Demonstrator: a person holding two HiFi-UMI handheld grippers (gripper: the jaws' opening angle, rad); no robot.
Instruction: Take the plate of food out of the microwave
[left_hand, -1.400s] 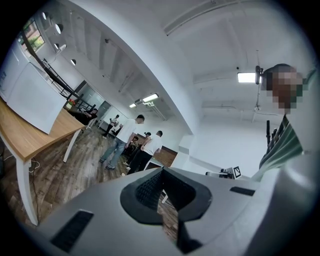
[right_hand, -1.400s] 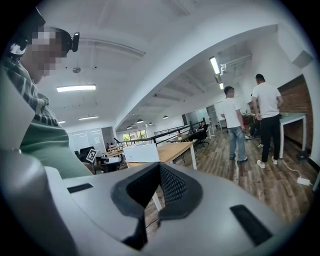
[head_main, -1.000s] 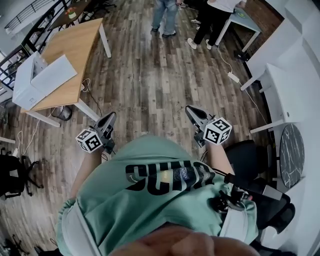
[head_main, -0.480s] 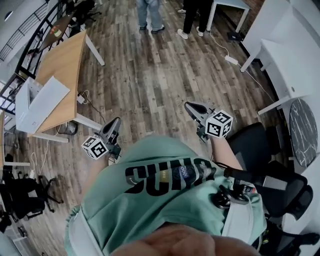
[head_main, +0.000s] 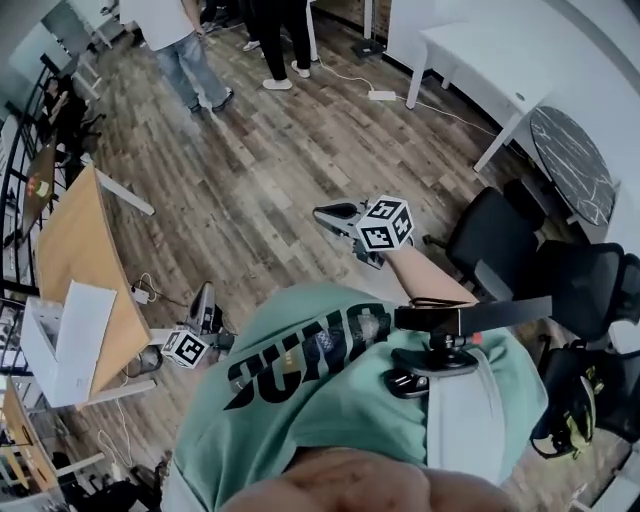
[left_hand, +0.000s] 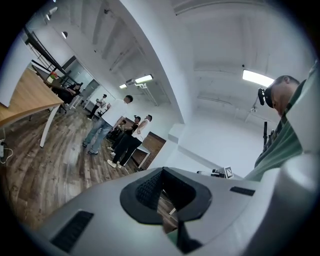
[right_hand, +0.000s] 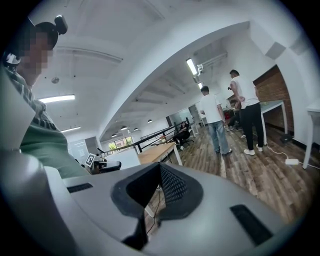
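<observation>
No microwave and no plate of food show in any view. In the head view my left gripper (head_main: 204, 294) hangs low beside the green shirt and points at the wooden floor. My right gripper (head_main: 325, 212) is held out further ahead over the floor. The left gripper view shows its jaws (left_hand: 160, 199) closed together with nothing between them. In the right gripper view the jaws (right_hand: 157, 192) also meet and hold nothing. Both gripper views look out across an open office room.
A wooden table (head_main: 70, 255) with a white box (head_main: 58, 345) stands at the left. Black office chairs (head_main: 500, 240) are at the right, near a white table (head_main: 480, 50) and a round marble top (head_main: 575, 150). People stand at the far end (head_main: 185, 40).
The head view has swung round: the wooden table slid to the left edge and black chairs came in at the right. Both grippers stayed shut; the left dropped lower and the right rose.
</observation>
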